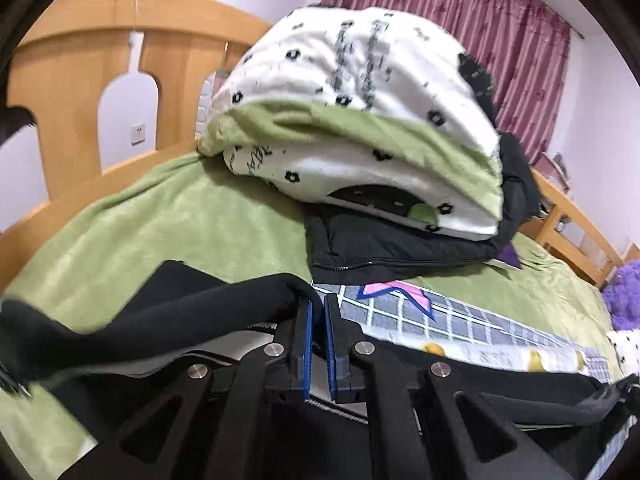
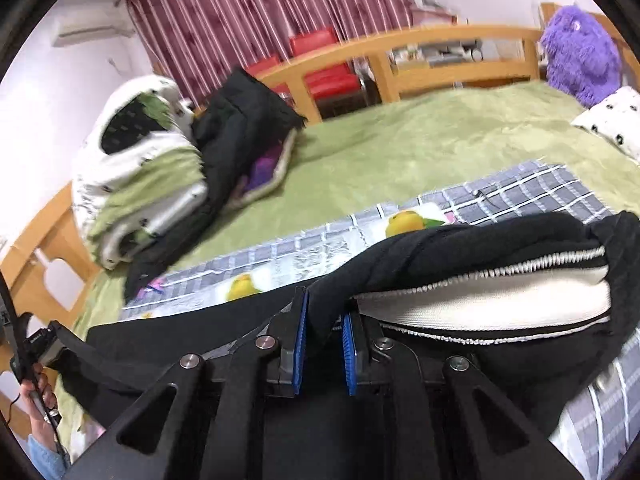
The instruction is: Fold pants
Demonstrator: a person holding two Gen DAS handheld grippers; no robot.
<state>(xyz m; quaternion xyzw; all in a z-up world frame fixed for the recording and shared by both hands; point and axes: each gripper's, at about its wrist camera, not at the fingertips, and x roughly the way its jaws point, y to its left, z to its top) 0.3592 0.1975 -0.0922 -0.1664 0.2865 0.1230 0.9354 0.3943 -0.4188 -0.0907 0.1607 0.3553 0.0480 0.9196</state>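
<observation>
Black pants (image 2: 460,252) pinched by both tools, left (image 1: 318,300) and right (image 2: 326,300); folded quilt (image 1: 352,120) beyond.

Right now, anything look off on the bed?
Mostly no. The black pants are bunched, white lining showing, pinched by both the right claw and left claw. A black jacket lies crumpled under the folded blanket.

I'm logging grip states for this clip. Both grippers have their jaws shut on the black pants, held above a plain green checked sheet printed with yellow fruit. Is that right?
Not quite: the checked sheet is grey with white lines, not green; the right wrist view shows it lying on the green blanket. The rest holds: left gripper and right gripper are both shut on the black pants.
</observation>
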